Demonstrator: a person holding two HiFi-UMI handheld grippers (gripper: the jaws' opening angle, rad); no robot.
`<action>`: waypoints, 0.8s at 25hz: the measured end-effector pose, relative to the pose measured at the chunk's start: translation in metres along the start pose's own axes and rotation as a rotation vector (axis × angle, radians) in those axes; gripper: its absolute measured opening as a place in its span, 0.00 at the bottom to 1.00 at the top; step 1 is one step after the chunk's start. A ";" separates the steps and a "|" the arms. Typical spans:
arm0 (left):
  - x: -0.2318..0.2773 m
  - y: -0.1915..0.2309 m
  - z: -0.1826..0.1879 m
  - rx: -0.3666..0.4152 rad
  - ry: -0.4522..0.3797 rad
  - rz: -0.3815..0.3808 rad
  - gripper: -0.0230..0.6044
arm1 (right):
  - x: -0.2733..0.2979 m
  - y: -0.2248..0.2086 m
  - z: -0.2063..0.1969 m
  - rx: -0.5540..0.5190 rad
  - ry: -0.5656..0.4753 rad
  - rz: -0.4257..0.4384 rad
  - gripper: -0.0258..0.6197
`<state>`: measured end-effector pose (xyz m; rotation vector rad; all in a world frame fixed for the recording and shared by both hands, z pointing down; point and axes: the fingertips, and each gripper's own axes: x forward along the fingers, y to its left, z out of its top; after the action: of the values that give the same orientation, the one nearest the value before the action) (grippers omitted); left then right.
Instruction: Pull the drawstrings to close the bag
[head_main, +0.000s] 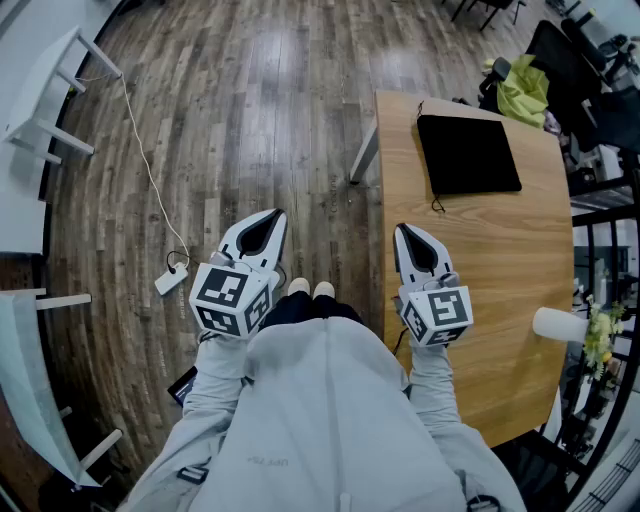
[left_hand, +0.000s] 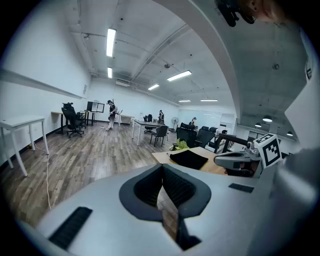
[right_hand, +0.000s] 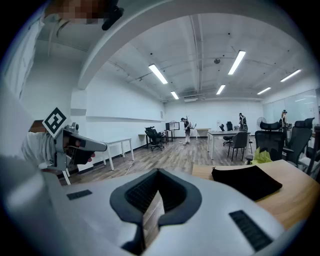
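Observation:
A flat black drawstring bag lies on the far part of a wooden table, with thin cord ends at its left corners. Both grippers hang well short of it, at the person's waist. My left gripper is over the floor, left of the table, jaws shut and empty. My right gripper is over the table's near left edge, also shut and empty. The left gripper view has the bag ahead beyond the closed jaws. In the right gripper view the bag lies ahead to the right of the closed jaws.
A white cable with an adapter trails over the wood floor on the left, near white tables. A white cylinder stands at the table's right edge. A yellow-green item and black chairs are behind the table.

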<state>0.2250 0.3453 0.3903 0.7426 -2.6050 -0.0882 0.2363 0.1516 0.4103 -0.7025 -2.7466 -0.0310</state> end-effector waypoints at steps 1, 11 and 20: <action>0.002 -0.001 0.001 0.002 -0.003 -0.002 0.08 | -0.001 -0.003 0.001 0.003 -0.003 -0.005 0.08; 0.011 0.001 0.006 0.014 0.006 0.013 0.08 | 0.007 -0.018 0.002 0.049 -0.008 0.004 0.08; 0.064 0.034 0.019 0.027 0.016 -0.027 0.08 | 0.065 -0.038 0.014 0.060 0.001 0.001 0.08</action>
<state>0.1514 0.3400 0.4034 0.7847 -2.5857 -0.0551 0.1602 0.1503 0.4185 -0.6877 -2.7342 0.0508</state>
